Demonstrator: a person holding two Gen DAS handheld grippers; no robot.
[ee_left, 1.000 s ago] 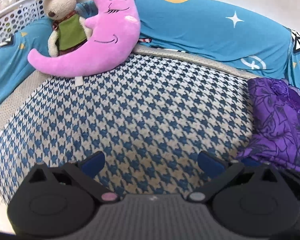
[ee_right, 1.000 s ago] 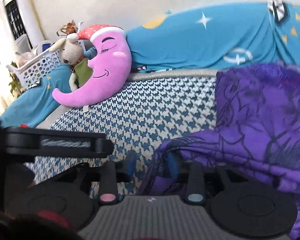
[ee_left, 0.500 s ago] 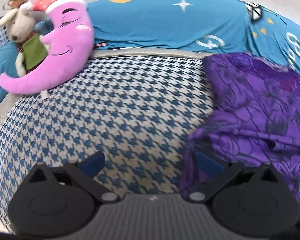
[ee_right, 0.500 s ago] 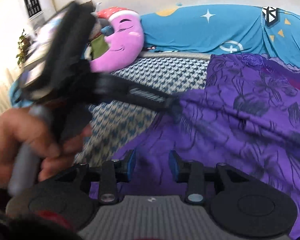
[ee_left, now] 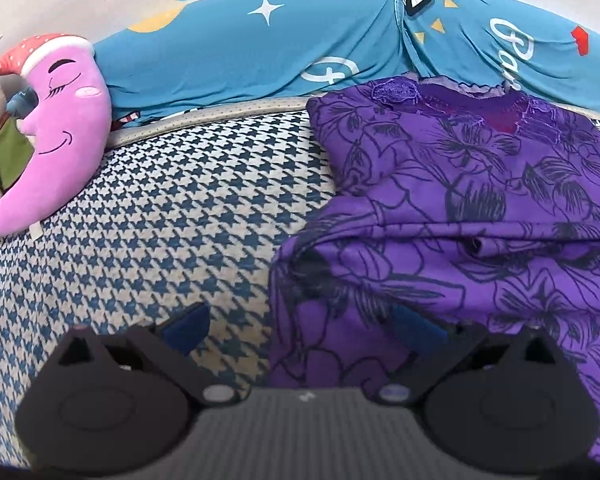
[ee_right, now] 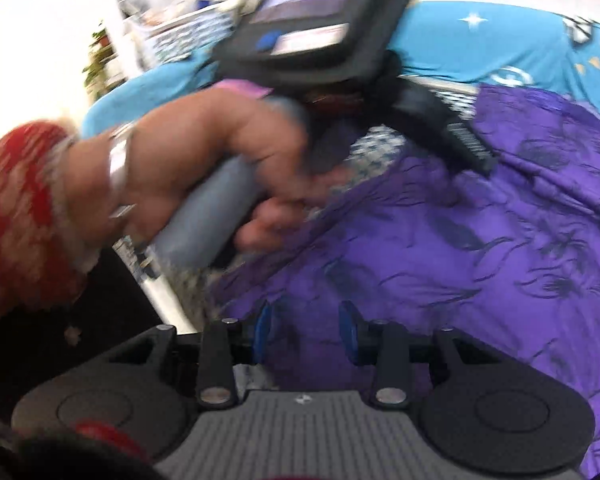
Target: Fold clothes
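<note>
Houndstooth bed cover (ee_left: 172, 216) spans the left; a blue printed sheet (ee_left: 260, 52) lies behind it. Purple floral garment (ee_left: 480, 208) lies rumpled on the right of the cover. Pink moon pillow (ee_left: 60, 128) far left. Left tongs (ee_left: 300, 324) — spread wide, garment edge between the fingers, not clamped. Right tongs (ee_right: 306, 332) — part open over the garment, gripping nothing. A hand (ee_right: 204, 168) holds the left tool's grey handle.

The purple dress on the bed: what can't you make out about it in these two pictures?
- Purple dress: right side and hem run off the left wrist view's edge.
- Left tongs: cloth covers one pad.
- Right wrist view: motion blur smears the print; hand hides the near corner.
</note>
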